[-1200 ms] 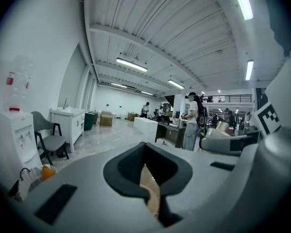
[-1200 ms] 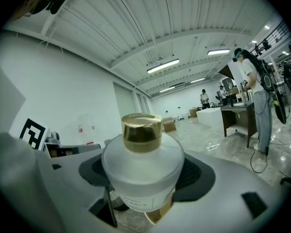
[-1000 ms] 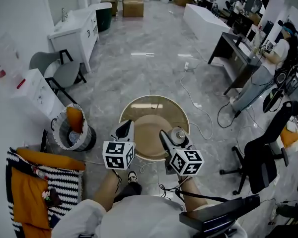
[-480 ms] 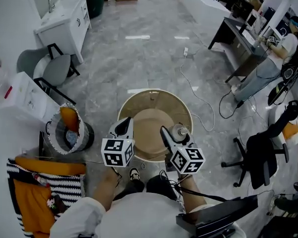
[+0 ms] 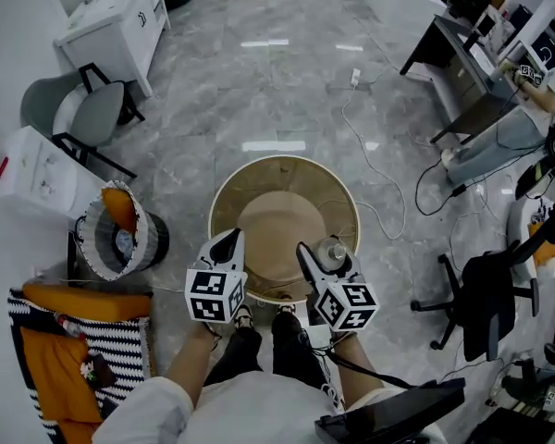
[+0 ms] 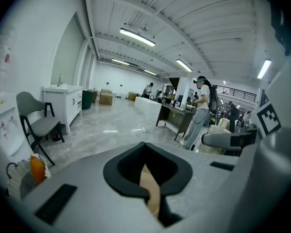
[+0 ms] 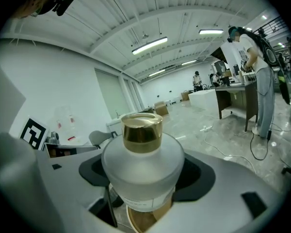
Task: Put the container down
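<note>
A frosted glass container (image 5: 331, 252) with a gold cap (image 7: 142, 126) stands upright between the jaws of my right gripper (image 5: 320, 255), which is shut on it. In the right gripper view the container (image 7: 143, 171) fills the middle, with the tan table showing below it. The gripper holds it above the near right edge of a round tan table (image 5: 259, 168). My left gripper (image 5: 227, 246) hovers over the table's near left edge. Its jaws (image 6: 146, 178) are closed together with nothing between them; only a thin strip of tabletop shows through.
A woven basket (image 5: 116, 234) with something orange in it stands left of the table. Striped and orange cloth (image 5: 65, 340) lies at the lower left. A grey chair (image 5: 83, 118) is at the far left and a black office chair (image 5: 486, 294) at the right. Cables (image 5: 379, 211) trail on the floor.
The head view has tipped downward, so the table looks a little bigger. Both grippers stay over its near edge, the right one still holding the container.
</note>
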`<action>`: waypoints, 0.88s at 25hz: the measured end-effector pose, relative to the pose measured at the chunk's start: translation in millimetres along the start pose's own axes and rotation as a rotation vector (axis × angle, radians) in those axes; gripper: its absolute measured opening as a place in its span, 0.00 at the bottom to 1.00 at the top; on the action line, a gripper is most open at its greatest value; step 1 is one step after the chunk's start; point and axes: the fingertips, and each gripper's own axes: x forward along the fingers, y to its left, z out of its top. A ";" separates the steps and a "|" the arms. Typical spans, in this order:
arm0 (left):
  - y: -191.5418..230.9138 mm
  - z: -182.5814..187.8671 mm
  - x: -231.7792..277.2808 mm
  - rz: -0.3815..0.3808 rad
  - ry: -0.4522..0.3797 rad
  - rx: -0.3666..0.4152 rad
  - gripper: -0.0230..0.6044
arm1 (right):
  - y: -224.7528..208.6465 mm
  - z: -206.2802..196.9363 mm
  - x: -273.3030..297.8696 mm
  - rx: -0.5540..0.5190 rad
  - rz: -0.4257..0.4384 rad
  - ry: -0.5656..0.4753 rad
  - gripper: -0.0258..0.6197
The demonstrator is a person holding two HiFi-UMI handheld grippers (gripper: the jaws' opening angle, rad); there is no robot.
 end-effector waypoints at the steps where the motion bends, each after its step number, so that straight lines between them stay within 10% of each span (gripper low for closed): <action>1: 2.5 -7.2 11.4 -0.001 0.007 0.007 0.05 | -7.6 -5.1 8.2 0.000 -0.002 0.003 0.58; 22: 57.4 -197.8 115.4 0.069 0.245 -0.125 0.05 | -99.5 -169.3 115.8 0.059 -0.038 0.213 0.58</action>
